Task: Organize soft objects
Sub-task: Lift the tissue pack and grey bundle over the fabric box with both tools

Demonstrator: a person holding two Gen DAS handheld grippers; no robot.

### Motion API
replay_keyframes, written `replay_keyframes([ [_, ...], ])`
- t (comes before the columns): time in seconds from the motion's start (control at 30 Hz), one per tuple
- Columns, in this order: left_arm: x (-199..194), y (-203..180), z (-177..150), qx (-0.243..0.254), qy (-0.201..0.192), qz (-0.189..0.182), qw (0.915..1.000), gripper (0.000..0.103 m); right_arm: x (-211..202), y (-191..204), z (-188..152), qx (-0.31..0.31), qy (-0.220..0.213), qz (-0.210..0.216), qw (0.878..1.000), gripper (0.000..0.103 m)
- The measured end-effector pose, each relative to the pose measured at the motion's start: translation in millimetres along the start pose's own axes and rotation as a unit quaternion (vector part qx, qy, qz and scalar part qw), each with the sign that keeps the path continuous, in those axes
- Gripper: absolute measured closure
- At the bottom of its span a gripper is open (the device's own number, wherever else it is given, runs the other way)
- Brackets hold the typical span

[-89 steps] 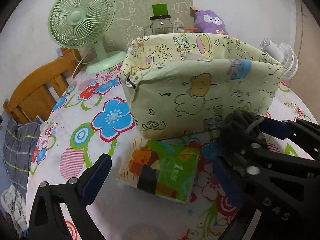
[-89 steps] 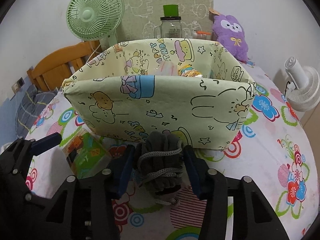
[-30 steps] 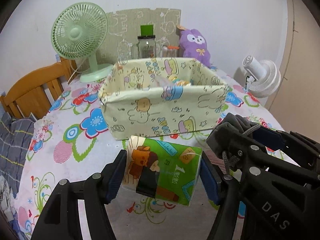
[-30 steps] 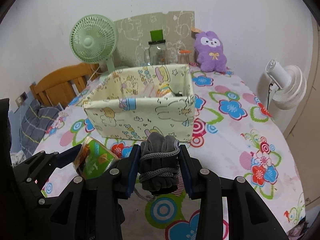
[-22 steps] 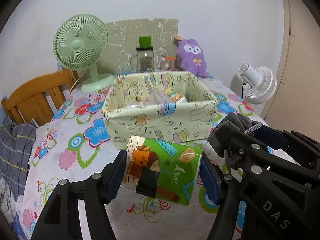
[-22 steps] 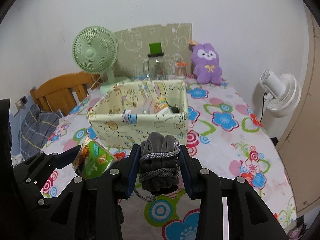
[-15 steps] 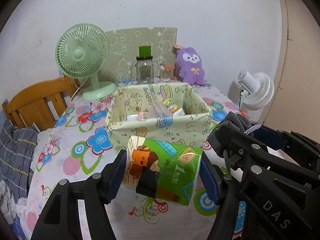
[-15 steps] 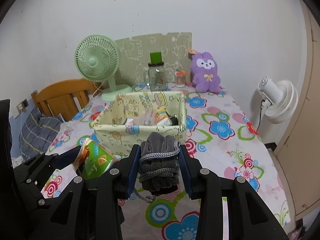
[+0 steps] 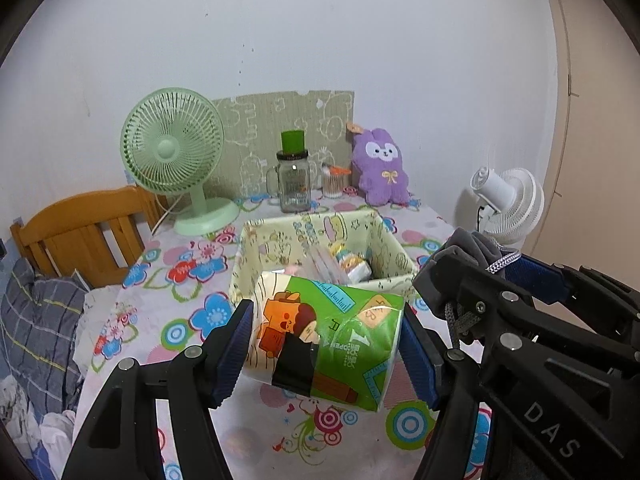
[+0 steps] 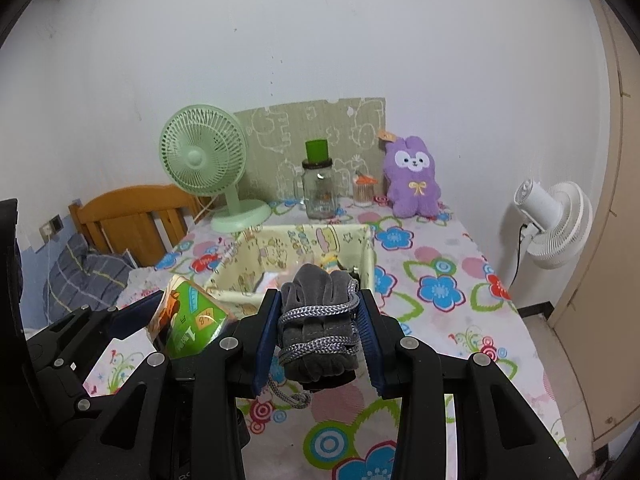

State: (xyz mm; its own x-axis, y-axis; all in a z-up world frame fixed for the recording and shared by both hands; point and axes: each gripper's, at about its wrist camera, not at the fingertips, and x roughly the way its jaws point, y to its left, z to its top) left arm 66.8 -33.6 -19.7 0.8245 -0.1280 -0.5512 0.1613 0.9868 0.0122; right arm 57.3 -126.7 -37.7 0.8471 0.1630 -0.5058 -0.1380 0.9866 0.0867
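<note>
My left gripper (image 9: 326, 344) is shut on a green tissue pack (image 9: 324, 336) with a cartoon print, held in the air above the flowered tablecloth. My right gripper (image 10: 318, 332) is shut on a rolled grey cloth bundle (image 10: 318, 332) tied with grey cord, also held aloft. The tissue pack (image 10: 188, 320) shows at the left of the right wrist view, and the grey bundle (image 9: 472, 248) at the right of the left wrist view. Beyond both lies the pale yellow fabric box (image 9: 256, 248) (image 10: 360, 240), open at the top with several small packets inside.
Along the back wall stand a green fan (image 9: 176, 160), a glass jar with a green lid (image 9: 294, 184), a small cup (image 9: 334, 182) and a purple plush rabbit (image 9: 382, 172). A white fan (image 10: 556, 224) is off the right edge. A wooden headboard (image 9: 80, 228) is at left.
Both grippers have risen with their loads still held. The fabric box looks smaller and lower in both views, and its inside is now visible from above.
</note>
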Motion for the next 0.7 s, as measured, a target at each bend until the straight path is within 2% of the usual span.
replay_keyframes([
  [0.27, -1, 2, 15, 0.001, -0.017, 0.003, 0.9998, 0.032, -3, 0, 15, -0.003, -0.014, 0.004, 1.0, 0.061],
  [0.7, 16, 9, 29, -0.011, -0.025, 0.025, 0.9993, 0.032, 17, -4, 31, 0.003, -0.024, 0.002, 1.0, 0.061],
])
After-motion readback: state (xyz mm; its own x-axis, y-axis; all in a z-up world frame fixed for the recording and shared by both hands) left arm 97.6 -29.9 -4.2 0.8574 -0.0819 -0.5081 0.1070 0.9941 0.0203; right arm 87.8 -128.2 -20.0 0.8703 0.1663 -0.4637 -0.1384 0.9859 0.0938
